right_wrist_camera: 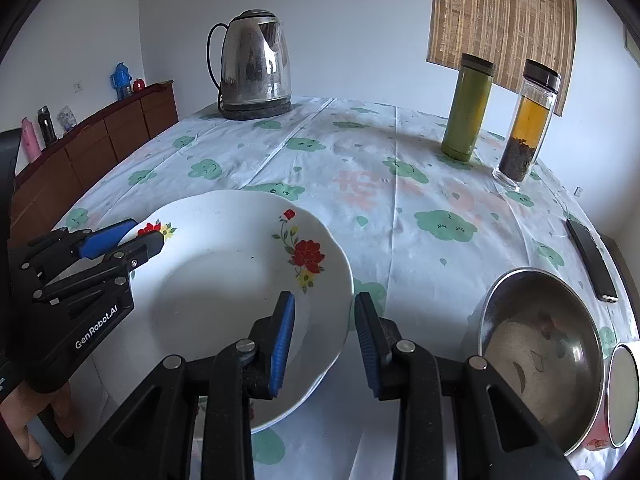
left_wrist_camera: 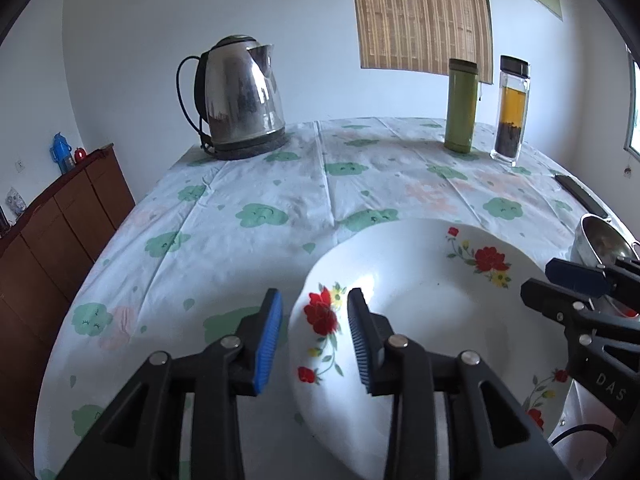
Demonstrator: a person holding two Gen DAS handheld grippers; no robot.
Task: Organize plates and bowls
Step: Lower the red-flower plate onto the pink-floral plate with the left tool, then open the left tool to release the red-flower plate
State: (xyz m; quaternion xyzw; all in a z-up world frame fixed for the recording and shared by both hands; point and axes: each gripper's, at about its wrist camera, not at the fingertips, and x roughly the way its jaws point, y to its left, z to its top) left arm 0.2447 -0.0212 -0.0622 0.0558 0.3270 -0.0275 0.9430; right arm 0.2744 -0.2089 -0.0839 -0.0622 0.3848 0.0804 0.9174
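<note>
A white plate with red flowers [left_wrist_camera: 420, 312] [right_wrist_camera: 224, 280] lies on the cloth-covered table. My left gripper [left_wrist_camera: 316, 340] is open, its two fingers straddling the plate's left rim; it also shows in the right wrist view [right_wrist_camera: 132, 240]. My right gripper [right_wrist_camera: 324, 340] is open with its fingers either side of the plate's right rim; it also shows in the left wrist view [left_wrist_camera: 560, 284]. A steel bowl [right_wrist_camera: 548, 360] [left_wrist_camera: 600, 240] sits to the right of the plate. A white bowl [right_wrist_camera: 624, 396] shows at the right edge.
A steel kettle [left_wrist_camera: 240, 100] [right_wrist_camera: 256, 64] stands at the back left. A green flask [left_wrist_camera: 460, 106] [right_wrist_camera: 468, 106] and a glass tea bottle [left_wrist_camera: 510, 110] [right_wrist_camera: 526, 120] stand at the back right. A black phone [right_wrist_camera: 592, 264] lies by the table's right edge. A wooden cabinet [left_wrist_camera: 52, 232] stands left.
</note>
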